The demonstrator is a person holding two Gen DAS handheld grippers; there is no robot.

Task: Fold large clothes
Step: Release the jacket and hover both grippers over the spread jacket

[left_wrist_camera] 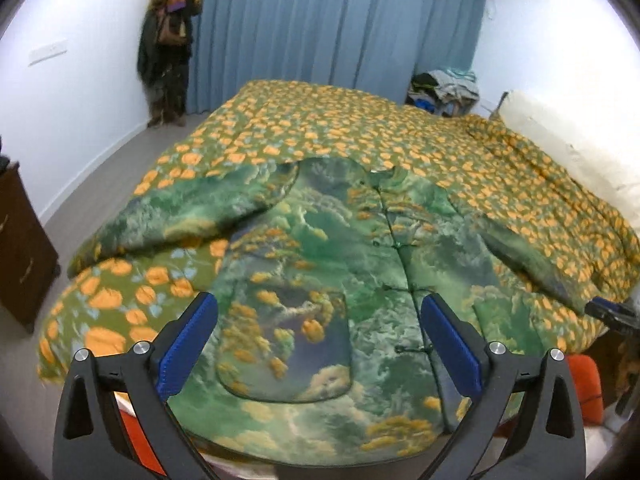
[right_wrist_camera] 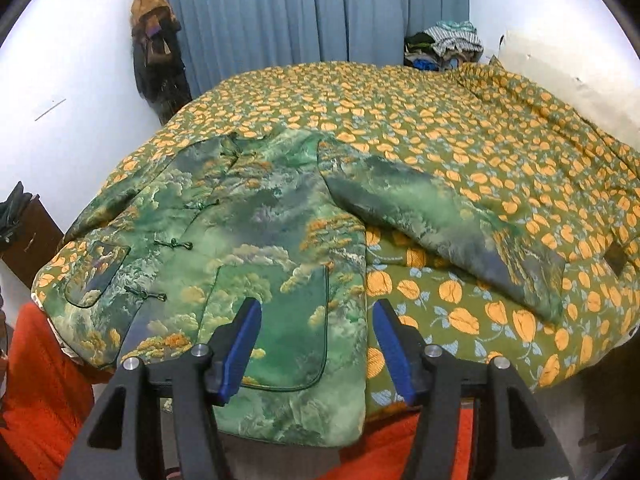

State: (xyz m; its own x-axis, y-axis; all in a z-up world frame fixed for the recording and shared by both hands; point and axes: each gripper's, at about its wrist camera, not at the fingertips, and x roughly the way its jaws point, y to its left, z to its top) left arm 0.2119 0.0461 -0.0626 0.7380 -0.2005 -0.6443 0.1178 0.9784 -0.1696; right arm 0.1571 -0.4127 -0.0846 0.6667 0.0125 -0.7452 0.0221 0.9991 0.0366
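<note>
The jacket (left_wrist_camera: 320, 264) lies face up and spread flat at the near end of the bed (left_wrist_camera: 500, 168), hem toward the grippers and collar away, both sleeves angled out to the sides. No fold appears to have been made yet.

The left gripper (left_wrist_camera: 318, 344) hovers over the lower front with its jaws wide apart and nothing between them. The right gripper (right_wrist_camera: 316, 344) hangs above the hem by the jacket's right edge, jaws likewise open and empty.

Risks, as I judge them:
- The jacket looks padded and thick, with a slick, satin-like sheen. A pinch on one layer could slide off, or a shallow bite could take only the top fabric and leave the lining behind.
- The quilt (right_wrist_camera: 460, 296) beneath is soft and puffy, in a similar green and orange print. A gripper closing at the jacket's edge could catch the quilt along with it and drag the bedding into the fold.
- The hem sits close to the bed's edge; a pull toward the person could tip the jacket off.
- The bulky sleeves may spring back open once folded in.
- The knotted frog buttons (right_wrist_camera: 176, 245) down the front are raised and could snag a finger.

The patch pockets (left_wrist_camera: 286, 344) are rounded at the bottom with dark piping.
</note>
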